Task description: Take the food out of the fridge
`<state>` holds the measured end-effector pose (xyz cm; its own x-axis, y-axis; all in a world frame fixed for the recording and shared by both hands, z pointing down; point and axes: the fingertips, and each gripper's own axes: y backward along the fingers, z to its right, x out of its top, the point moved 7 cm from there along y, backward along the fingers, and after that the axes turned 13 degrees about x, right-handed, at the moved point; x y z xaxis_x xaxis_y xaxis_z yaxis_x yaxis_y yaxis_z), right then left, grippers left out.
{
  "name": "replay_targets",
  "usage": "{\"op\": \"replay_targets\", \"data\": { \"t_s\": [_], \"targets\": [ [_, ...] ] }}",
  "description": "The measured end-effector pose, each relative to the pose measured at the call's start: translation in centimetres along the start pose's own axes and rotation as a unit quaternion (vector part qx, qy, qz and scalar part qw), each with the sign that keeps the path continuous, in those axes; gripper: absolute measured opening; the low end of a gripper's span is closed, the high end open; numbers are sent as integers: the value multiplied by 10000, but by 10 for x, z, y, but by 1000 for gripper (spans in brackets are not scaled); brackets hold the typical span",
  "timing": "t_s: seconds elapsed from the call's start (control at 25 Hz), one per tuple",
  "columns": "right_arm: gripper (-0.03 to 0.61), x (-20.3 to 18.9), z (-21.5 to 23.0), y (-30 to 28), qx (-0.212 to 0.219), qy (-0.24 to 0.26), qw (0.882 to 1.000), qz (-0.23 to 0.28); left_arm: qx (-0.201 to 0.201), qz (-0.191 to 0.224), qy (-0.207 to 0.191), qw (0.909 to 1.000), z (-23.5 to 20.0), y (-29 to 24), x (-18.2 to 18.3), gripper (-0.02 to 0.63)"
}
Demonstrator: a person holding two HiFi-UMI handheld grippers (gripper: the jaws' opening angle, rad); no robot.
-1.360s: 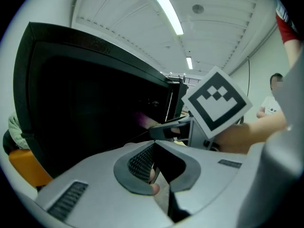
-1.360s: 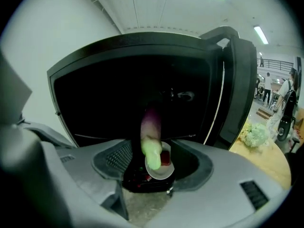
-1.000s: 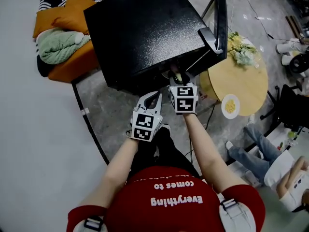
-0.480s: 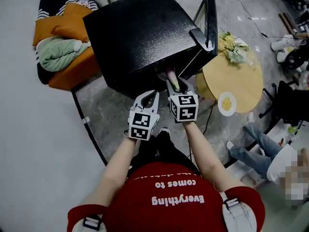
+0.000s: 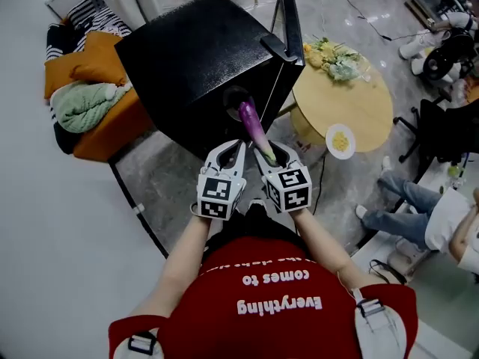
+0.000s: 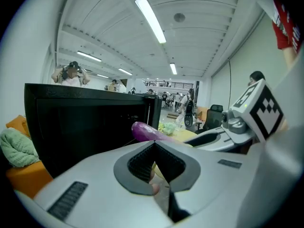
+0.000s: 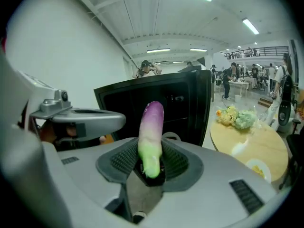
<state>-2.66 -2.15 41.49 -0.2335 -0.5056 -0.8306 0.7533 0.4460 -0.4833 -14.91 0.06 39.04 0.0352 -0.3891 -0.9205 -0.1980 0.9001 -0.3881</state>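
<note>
A person in a red shirt stands over a black fridge (image 5: 194,58), a gripper in each hand. The right gripper (image 5: 268,154) has its jaws pinching the green end of a purple-and-green vegetable (image 5: 251,122). The vegetable is in the air just in front of the fridge's open side, its purple tip pointing toward 11 o'clock from the jaws. In the right gripper view, the green end of the vegetable (image 7: 151,127) sits pressed between the ribbed pads of the right gripper (image 7: 151,160), with the dark fridge behind it.

The left gripper (image 5: 232,152) hovers just beside the right one, at its 9 o'clock, apart from the vegetable. In the left gripper view, the jaws of the left gripper (image 6: 153,146) are pressed together at the tips with nothing between them.

The fridge door (image 5: 288,21) stands open at 1 o'clock. A round wooden counter (image 5: 367,103) lies at 2 o'clock from the grippers. It carries a bunch of flowers (image 5: 333,54) at its far edge and a white plate (image 5: 340,140) of yellow food at its near edge. At 10 o'clock, beside the fridge, a green blanket (image 5: 86,103) lies on an orange seat (image 5: 112,118). A seated person in jeans (image 5: 400,212) shows at 3 o'clock.
</note>
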Motion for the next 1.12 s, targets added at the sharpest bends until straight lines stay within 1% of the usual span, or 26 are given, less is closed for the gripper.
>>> {"op": "replay_targets", "data": {
  "t_s": [0.12, 0.24, 0.36, 0.52, 0.68, 0.84, 1.0, 1.12],
  "targets": [
    [152, -21, -19, 20, -12, -65, 9999, -80, -300, -66, -80, 9995, 13, 17, -9, 6],
    [152, -41, -28, 32, -103, -174, 9997, -131, -532, -173, -153, 9983, 22, 25, -20, 6],
    [152, -59, -35, 43, -308, -397, 9987, -68, -824, -194, -261, 9961, 33, 31, -30, 6],
    [152, -72, -38, 60, -683, -678, 9952, 203, -1274, -111, -469, 9907, 54, 31, -31, 6],
    [152, -89, -27, 80, -1081, -1085, 9876, 335, -1751, -195, -602, 9825, 83, 21, -37, 6],
    [152, -98, -3, 101, -1465, -1375, 9782, 522, -2168, -223, -811, 9726, 113, 3, -36, 6],
    [152, -105, 24, 122, -1809, -1651, 9672, 667, -2516, -289, -963, 9626, 148, -20, -31, 6],
    [152, -108, 51, 141, -1930, -1758, 9632, 641, -2690, -317, -1084, 9565, 179, -39, -21, 6]
  ]
}}
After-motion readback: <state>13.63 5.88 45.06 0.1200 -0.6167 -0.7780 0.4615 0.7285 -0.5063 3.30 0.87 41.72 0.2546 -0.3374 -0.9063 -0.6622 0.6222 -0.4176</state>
